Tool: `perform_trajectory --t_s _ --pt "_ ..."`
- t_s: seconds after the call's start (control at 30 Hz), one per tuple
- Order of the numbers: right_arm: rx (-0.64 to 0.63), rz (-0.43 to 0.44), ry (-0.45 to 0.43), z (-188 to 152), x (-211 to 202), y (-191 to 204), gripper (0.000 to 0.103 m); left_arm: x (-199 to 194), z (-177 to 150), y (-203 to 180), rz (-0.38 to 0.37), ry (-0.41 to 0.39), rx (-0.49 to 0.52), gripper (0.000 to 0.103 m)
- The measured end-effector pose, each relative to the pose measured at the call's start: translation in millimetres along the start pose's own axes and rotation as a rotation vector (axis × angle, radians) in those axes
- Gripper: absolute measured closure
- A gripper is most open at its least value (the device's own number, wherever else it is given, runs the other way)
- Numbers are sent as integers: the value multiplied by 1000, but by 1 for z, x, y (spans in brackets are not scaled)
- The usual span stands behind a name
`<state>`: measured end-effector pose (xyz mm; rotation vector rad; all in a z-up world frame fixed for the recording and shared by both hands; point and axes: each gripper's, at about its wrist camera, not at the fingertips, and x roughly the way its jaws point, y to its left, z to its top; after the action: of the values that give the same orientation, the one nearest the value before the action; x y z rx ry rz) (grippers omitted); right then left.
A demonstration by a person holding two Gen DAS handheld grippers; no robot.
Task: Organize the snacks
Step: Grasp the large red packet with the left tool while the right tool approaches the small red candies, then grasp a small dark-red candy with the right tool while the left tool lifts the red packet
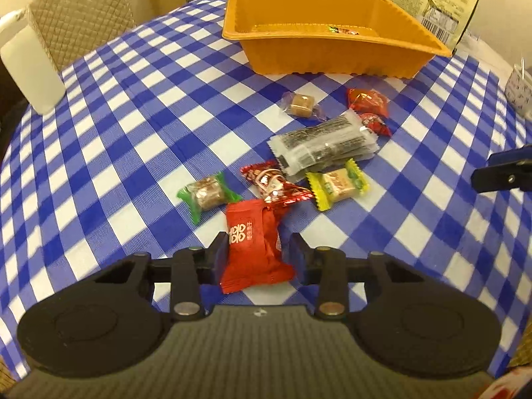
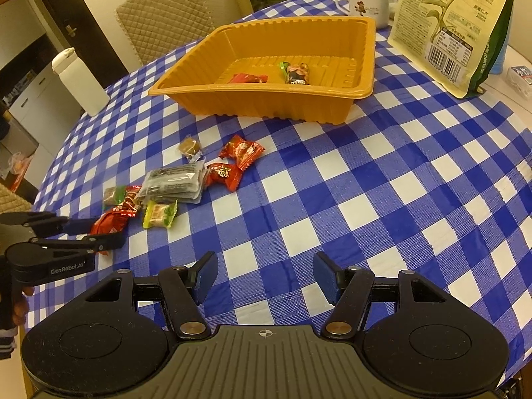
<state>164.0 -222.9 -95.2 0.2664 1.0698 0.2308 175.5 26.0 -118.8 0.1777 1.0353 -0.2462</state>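
Note:
My left gripper (image 1: 258,252) is open around a red snack packet (image 1: 254,246) lying on the checked tablecloth; the left finger touches it, the right stands apart. Beyond it lie a green-wrapped candy (image 1: 207,194), a shiny red candy (image 1: 271,183), a yellow-green candy (image 1: 337,184), a clear packet of dark snacks (image 1: 324,144), a brown cube candy (image 1: 301,103) and two red candies (image 1: 369,101). The orange tray (image 1: 329,56) stands behind them; in the right wrist view the tray (image 2: 266,99) holds a red candy (image 2: 247,79) and a dark one (image 2: 297,73). My right gripper (image 2: 264,276) is open and empty above the cloth.
A white bottle (image 2: 81,81) stands at the table's left edge near a padded chair (image 2: 166,16). A white mug (image 2: 365,1) and a sunflower-print bag (image 2: 455,26) stand behind and right of the tray. The left gripper (image 2: 93,232) shows at the far left.

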Motion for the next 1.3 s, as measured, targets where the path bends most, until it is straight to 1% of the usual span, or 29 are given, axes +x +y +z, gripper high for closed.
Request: perform_trajectory --t_s 0.07,0.23,0.4,0.47,0.5,0.57,0.63,0.8,0.97,1.0,1.03,1.1,1.17,1.23,1.3 --pt "2 1 -1 0 0 -1 40 -3 -1 -1 -13 -5 -24 66" --pt "2 3 -3 1 0 0 40 -4 3 3 -15 -6 -80 66" --pt "0 2 -6 0 -1 0 40 0 6 6 -12 2 -103 67" --pt "0 2 -6 0 -1 0 40 1 7 5 -12 3 -106 69" --pt "1 2 -8 0 -1 -1 40 1 6 5 -10 2 -104 74" --pt "1 5 -13 1 -1 -1 40 1 6 4 -10 0 -106 75" --pt "-4 12 -18 1 -1 0 40 -1 4 5 -8 -4 -108 78" --pt "-39 43 -41 4 3 3 40 -11 -3 8 19 -22 -117 79" --pt "-134 77 -89 10 9 9 40 -24 -11 22 54 -39 -176 79" --pt "-155 82 -98 12 10 10 45 -26 -12 25 62 -43 -187 79" --pt "-176 91 -104 14 12 11 54 -29 -13 28 71 -46 -198 79" --pt "-202 104 -105 20 18 11 59 -32 -14 34 84 -51 -222 79" --pt "-222 99 -105 25 25 12 61 -35 -15 38 93 -55 -242 79" --pt "-253 98 -103 29 32 13 68 -37 -15 41 100 -61 -256 79" --pt "-287 97 -97 31 38 14 71 -39 -14 42 104 -66 -265 79"
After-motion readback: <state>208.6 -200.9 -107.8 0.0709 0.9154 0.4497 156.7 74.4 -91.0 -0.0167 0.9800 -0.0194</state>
